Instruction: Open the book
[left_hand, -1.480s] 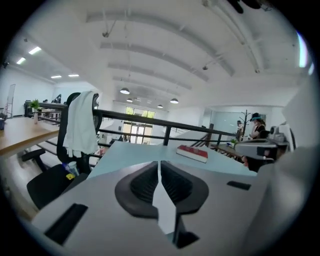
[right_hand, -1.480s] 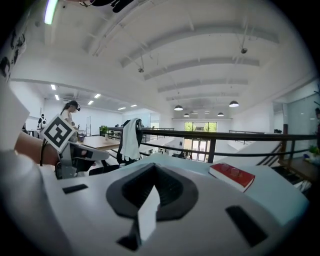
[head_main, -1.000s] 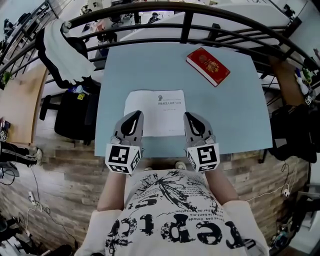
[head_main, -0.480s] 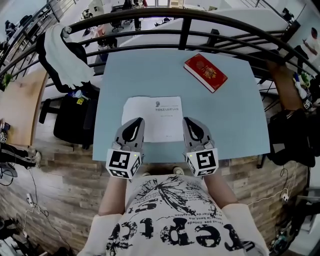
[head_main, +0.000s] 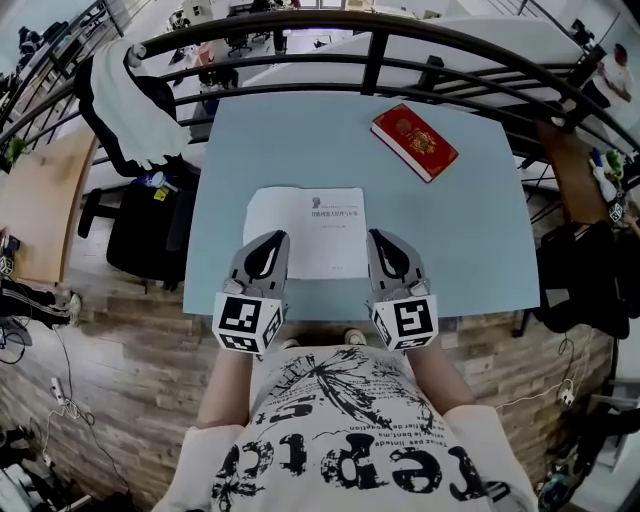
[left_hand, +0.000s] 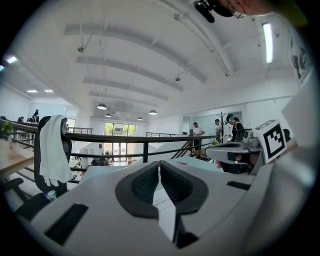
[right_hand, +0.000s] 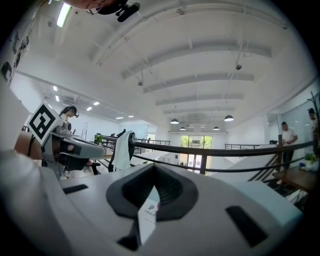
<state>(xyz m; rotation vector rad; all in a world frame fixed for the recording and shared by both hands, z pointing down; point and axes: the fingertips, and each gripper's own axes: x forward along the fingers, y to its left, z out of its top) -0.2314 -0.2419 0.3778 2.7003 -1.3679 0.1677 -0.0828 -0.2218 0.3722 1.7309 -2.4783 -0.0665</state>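
Observation:
A thin white book lies shut on the light blue table, its printed cover up. A thicker red book lies slantwise at the far right corner. My left gripper hovers at the white book's near left corner, jaws shut with nothing between them. My right gripper hovers at the near right corner, jaws likewise together and empty. In the left gripper view, a sliver of the white cover shows below the shut left gripper. The right gripper shows the same sliver.
A black curved railing runs along the table's far edge. A chair with a white and black garment stands at the far left. A dark bag sits right of the table. Wooden floor lies below the near edge.
Only the head view has shifted a little. Both grippers and both books keep their places.

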